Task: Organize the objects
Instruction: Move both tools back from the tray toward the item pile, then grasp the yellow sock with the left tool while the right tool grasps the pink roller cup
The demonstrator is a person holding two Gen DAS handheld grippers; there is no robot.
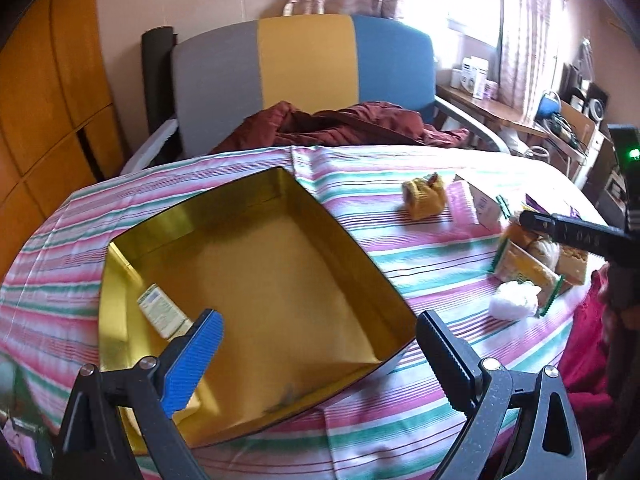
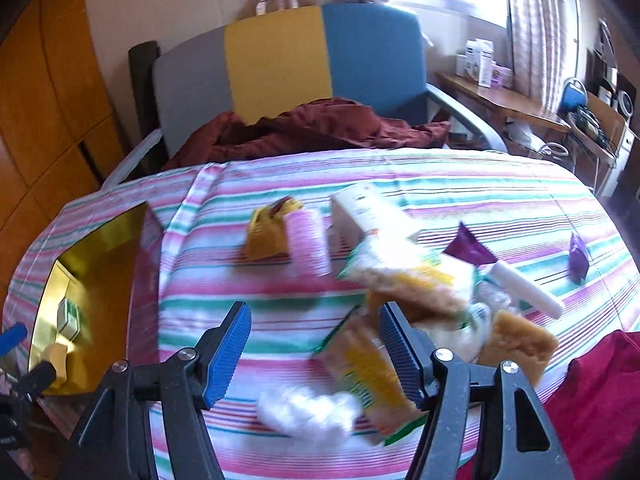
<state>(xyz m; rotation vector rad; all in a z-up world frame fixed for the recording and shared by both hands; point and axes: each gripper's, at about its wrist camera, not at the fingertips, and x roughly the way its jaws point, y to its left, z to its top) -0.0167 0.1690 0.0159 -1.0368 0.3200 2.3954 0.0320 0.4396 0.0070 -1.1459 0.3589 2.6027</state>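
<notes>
Surface: bench under a striped cloth (image 2: 400, 184), pink, green and white.
Container: one gold tin (image 1: 256, 264), lidless, at nine o'clock of the loose pile; judged the destination for sorted items.
Tin contents: one small green-and-white box (image 1: 160, 310) by the tin's nine o'clock wall; a pale yellow block (image 2: 56, 354) beside it. Two counted.
Left gripper (image 1: 316, 356): jaws apart, nothing between them, poised over the tin's six o'clock rim; judged free after a drop-off or waiting its turn.
Right gripper (image 2: 316, 356): jaws apart at a middling width, empty, angled down toward the pile, likely lining up a pick.
Snack packets (image 2: 368, 368): at least two, green-edged, at the pile's centre, overlapping; blur prevented a firm count.
White fluffy wad (image 2: 308, 408): one, at six o'clock of the pile.
Yellow pouch (image 2: 268, 228): one, at eleven o'clock.
Pink roll (image 2: 312, 240): one, touching the pouch.
White carton (image 2: 368, 212): one, at twelve o'clock.
Purple sachets (image 2: 468, 248): two, at two o'clock, well apart.
White stick (image 2: 528, 290): one, at three o'clock.
</notes>
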